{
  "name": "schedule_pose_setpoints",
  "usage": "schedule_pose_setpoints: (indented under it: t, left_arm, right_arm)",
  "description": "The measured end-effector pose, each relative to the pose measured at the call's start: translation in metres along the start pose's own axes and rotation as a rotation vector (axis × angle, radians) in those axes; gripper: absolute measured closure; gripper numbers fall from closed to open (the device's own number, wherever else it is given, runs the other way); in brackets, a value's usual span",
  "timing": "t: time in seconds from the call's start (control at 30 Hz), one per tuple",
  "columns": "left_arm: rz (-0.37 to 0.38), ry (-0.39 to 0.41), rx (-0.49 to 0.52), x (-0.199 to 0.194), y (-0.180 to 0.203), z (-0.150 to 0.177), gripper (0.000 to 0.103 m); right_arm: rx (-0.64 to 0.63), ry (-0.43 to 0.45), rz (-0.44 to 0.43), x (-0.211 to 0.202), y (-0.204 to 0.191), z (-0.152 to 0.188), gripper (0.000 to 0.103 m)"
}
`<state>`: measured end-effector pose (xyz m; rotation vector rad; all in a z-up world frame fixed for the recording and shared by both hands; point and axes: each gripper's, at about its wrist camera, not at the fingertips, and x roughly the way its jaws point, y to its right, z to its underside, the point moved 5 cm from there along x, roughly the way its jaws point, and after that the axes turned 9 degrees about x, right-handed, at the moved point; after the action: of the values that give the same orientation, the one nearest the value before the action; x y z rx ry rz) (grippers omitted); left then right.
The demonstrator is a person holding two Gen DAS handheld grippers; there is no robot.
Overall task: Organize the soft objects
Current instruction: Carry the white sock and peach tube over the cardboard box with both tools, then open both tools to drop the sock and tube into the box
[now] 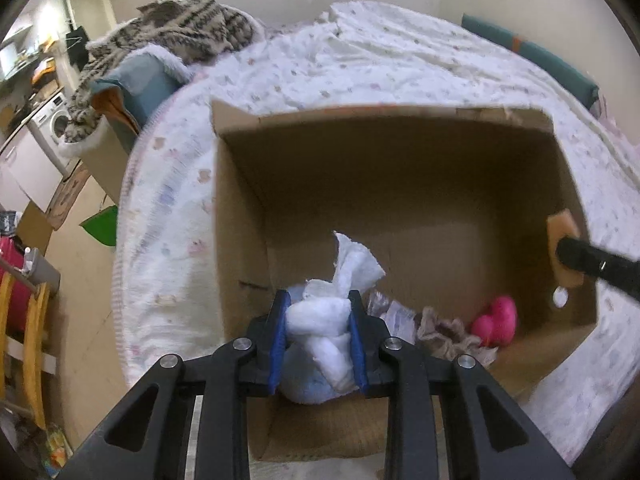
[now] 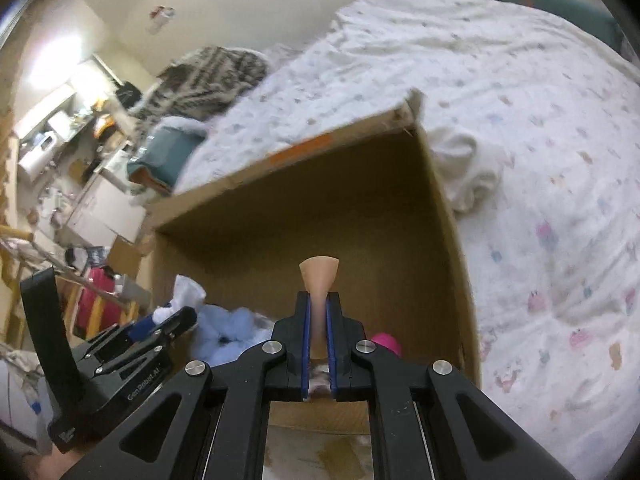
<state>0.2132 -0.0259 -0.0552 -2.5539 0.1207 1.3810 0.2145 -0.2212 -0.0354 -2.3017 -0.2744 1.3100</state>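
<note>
Two tongs over the open cardboard box [image 1: 400, 184] on the bed [image 1: 168, 216]. Left tongs [image 1: 319, 320] clamped on a white-and-blue soft bundle [image 1: 320, 332], held above the box's near-left corner. Box floor: beige cloth [image 1: 444, 334], then pink plush [image 1: 496, 320] toward the right wall. Right tongs [image 2: 318, 320] pinched nearly closed on a thin tan sponge piece [image 2: 319, 276], inside the box by its right wall.

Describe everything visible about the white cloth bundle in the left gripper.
The white cloth bundle is soft, wrinkled white fabric, bunched and knotted, with a loose tail sticking up above the pinch. The left gripper is shut on it, blue pads pressing both sides. A pale blue soft item sits directly beneath it. It is held above the near inside edge of the cardboard box on the bed.
</note>
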Motion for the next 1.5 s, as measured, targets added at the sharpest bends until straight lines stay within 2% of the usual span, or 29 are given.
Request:
schedule_pose_setpoints:
  t: [0.3, 0.47, 0.6, 0.73, 0.77, 0.9, 1.0, 1.1, 1.2, 1.27, 1.3, 1.33, 1.37, 1.4, 1.5]
  left_arm:
    - [0.009, 0.006, -0.006, 0.008, 0.008, 0.002, 0.078]
    - [0.028, -0.014, -0.041, 0.009, 0.007, 0.007, 0.077]
    - [0.009, -0.011, -0.034, 0.009, 0.007, 0.006, 0.074]
    - [0.026, -0.014, -0.061, 0.009, 0.005, 0.006, 0.072]
    - [0.029, -0.015, -0.063, 0.009, 0.006, 0.006, 0.069]
    - [0.053, -0.002, -0.066, 0.004, 0.008, 0.005, 0.047]
    - [0.059, 0.007, -0.058, 0.001, 0.010, 0.005, 0.040]
    - [0.061, -0.002, -0.050, 0.003, 0.013, 0.006, 0.040]
    - [0.069, -0.005, -0.058, 0.002, 0.014, 0.006, 0.040]
    - [0.071, -0.002, -0.057, 0.001, 0.015, 0.005, 0.040]
    - [0.068, 0.000, -0.055, 0.001, 0.016, 0.005, 0.040]
    - [0.067, 0.001, -0.054, 0.000, 0.016, 0.005, 0.040]
    - [0.067, 0.001, -0.055, 0.000, 0.016, 0.004, 0.040]
    - [0.069, 0.002, -0.059, -0.001, 0.016, 0.004, 0.040]
    - [0.080, 0.018, -0.063, -0.007, 0.015, 0.003, 0.040]
  right_arm:
    - [-0.033, -0.036, 0.044, 0.012, 0.005, 0.005, 0.094]
    - [-0.061, -0.025, 0.030, 0.010, -0.001, 0.007, 0.094]
    - [-0.022, -0.044, 0.035, 0.014, 0.007, 0.006, 0.094]
    - [-0.012, -0.062, 0.045, 0.019, 0.008, 0.008, 0.094]
    - [-0.015, -0.062, 0.045, 0.019, 0.008, 0.008, 0.094]
    - [-0.013, -0.061, 0.035, 0.019, 0.007, 0.008, 0.094]
    - [-0.010, -0.063, 0.034, 0.020, 0.007, 0.008, 0.093]
    - [0.002, -0.068, 0.027, 0.020, 0.008, 0.007, 0.086]
    - [0.018, -0.067, 0.012, 0.019, 0.010, 0.006, 0.084]
    - [0.029, -0.063, 0.010, 0.017, 0.011, 0.005, 0.078]
    - [0.036, -0.061, 0.007, 0.016, 0.012, 0.004, 0.068]
    - [0.045, -0.056, -0.001, 0.015, 0.013, 0.003, 0.049]
    - [0.051, -0.047, -0.006, 0.013, 0.013, 0.001, 0.040]
    - [0.052, -0.037, -0.001, 0.011, 0.013, 0.000, 0.036]
    - [0.052, -0.030, -0.002, 0.006, 0.013, -0.001, 0.036]
